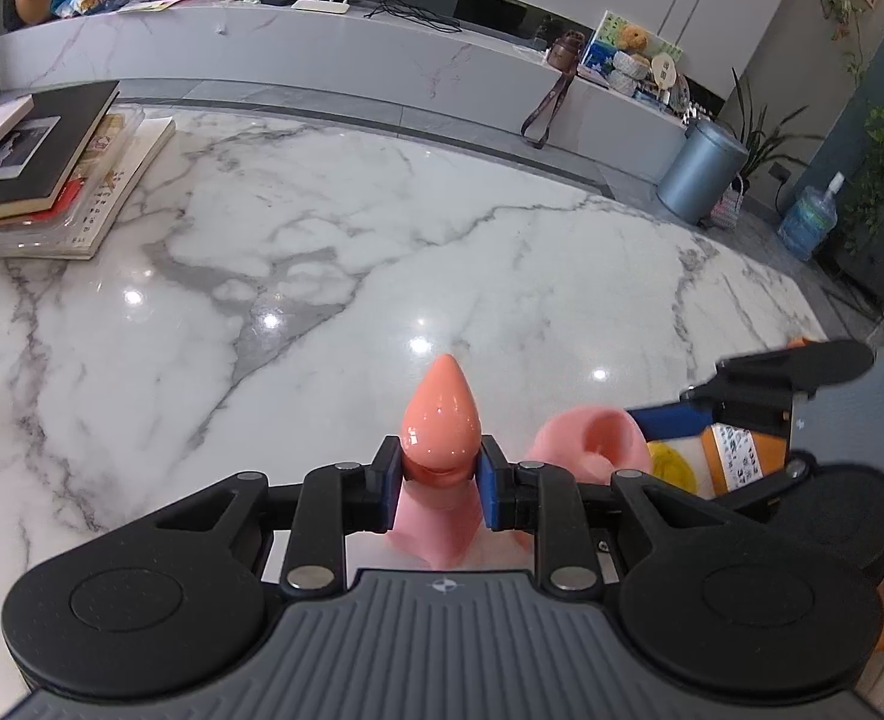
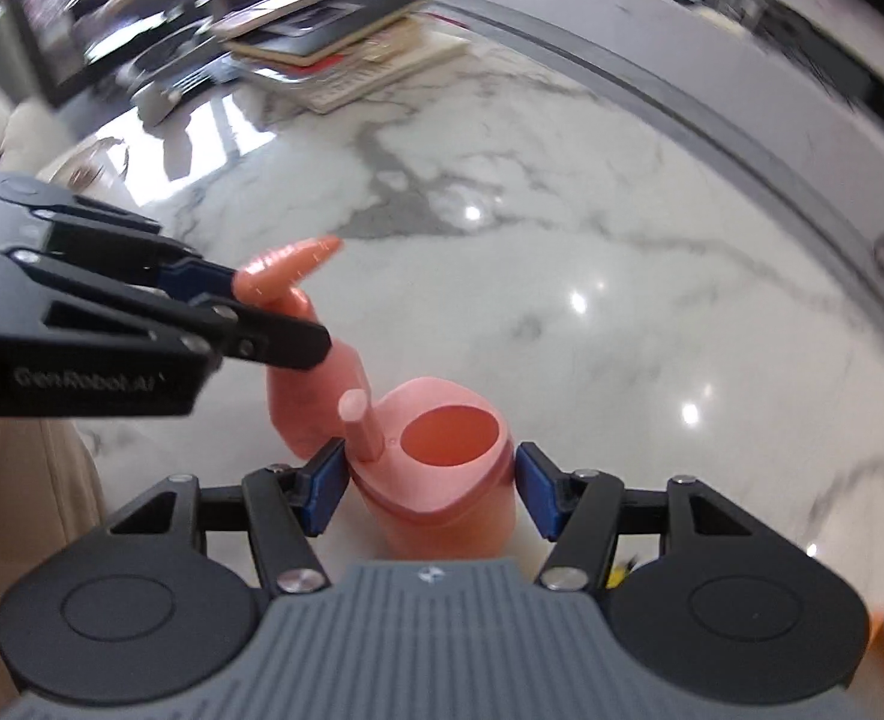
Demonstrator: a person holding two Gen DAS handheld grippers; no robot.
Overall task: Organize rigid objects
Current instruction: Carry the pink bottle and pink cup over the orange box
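Two handheld tools work over a glossy white marble tabletop (image 1: 381, 228) with grey veins.

The left tool (image 1: 438, 483) is clamped on a salmon-pink toy piece (image 1: 440, 420) with a pointed, cone-shaped tip. Its blue pads press on both sides of the piece just below the cone, and the tip pokes forward past the fingers. A paler pink lower part of the same piece hangs beneath the grip, toward the tabletop.

The right tool (image 2: 429, 489) sits around a pink cup-like container (image 2: 442, 468) that has a round opening on top and a short peg beside it. The left pad touches the container's side. The right pad stands just beside the other side with a small gap showing, so the tool is apart rather than pressing. From this view the left tool reaches in from the left, holding the pointed piece just above and behind the container.

A stack of books (image 1: 39, 162) lies at the far left of the tabletop. The right view is blurred.
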